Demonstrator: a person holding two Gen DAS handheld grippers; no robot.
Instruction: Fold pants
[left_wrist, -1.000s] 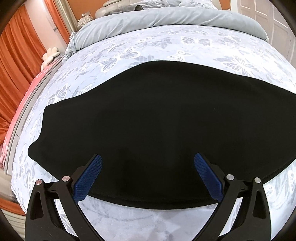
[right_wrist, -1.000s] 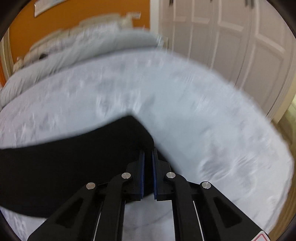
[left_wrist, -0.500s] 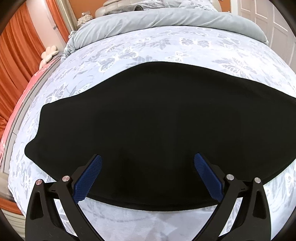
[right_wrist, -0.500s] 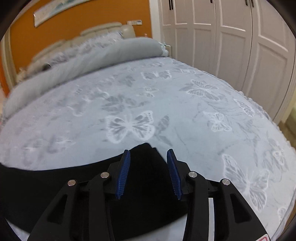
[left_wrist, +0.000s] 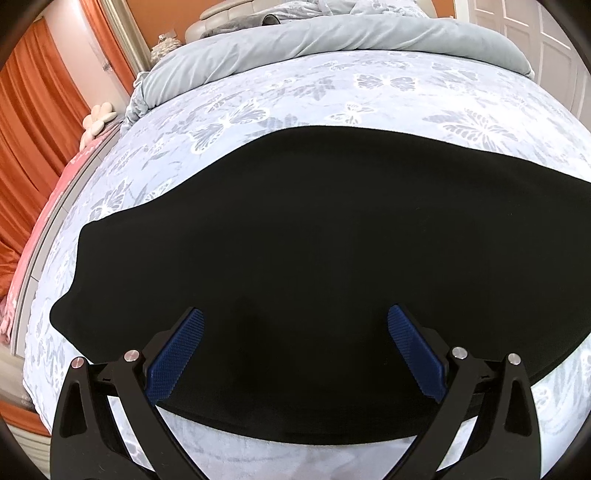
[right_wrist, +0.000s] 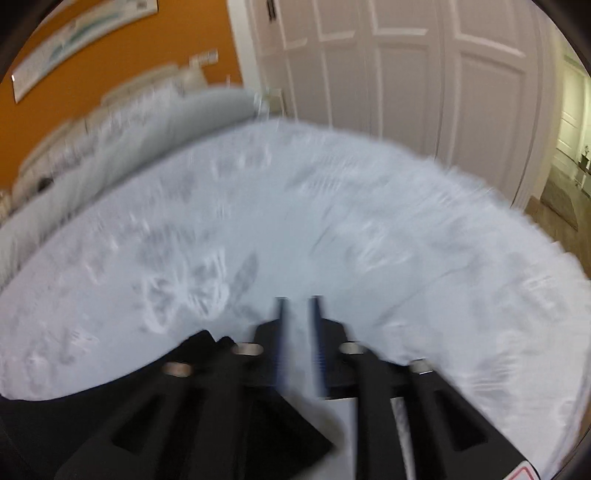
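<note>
Black pants (left_wrist: 314, 258) lie flat across the bed, folded lengthwise, filling the middle of the left wrist view. My left gripper (left_wrist: 295, 325) hovers wide open over their near edge and holds nothing. In the blurred right wrist view, only one end of the pants (right_wrist: 110, 398) shows at the lower left. My right gripper (right_wrist: 298, 306) is over bare bedspread just past that end. Its jaws stand close together with a narrow gap, and nothing is between them.
The bed has a pale blue butterfly bedspread (left_wrist: 369, 85) with a rolled grey duvet (left_wrist: 295, 40) at the head. Orange curtains (left_wrist: 29, 122) hang on the left. White wardrobe doors (right_wrist: 406, 74) stand beyond the bed's right side.
My right gripper let go of the pants' end, opened, then narrowed again while lifting away to the right. My left gripper has barely moved.
</note>
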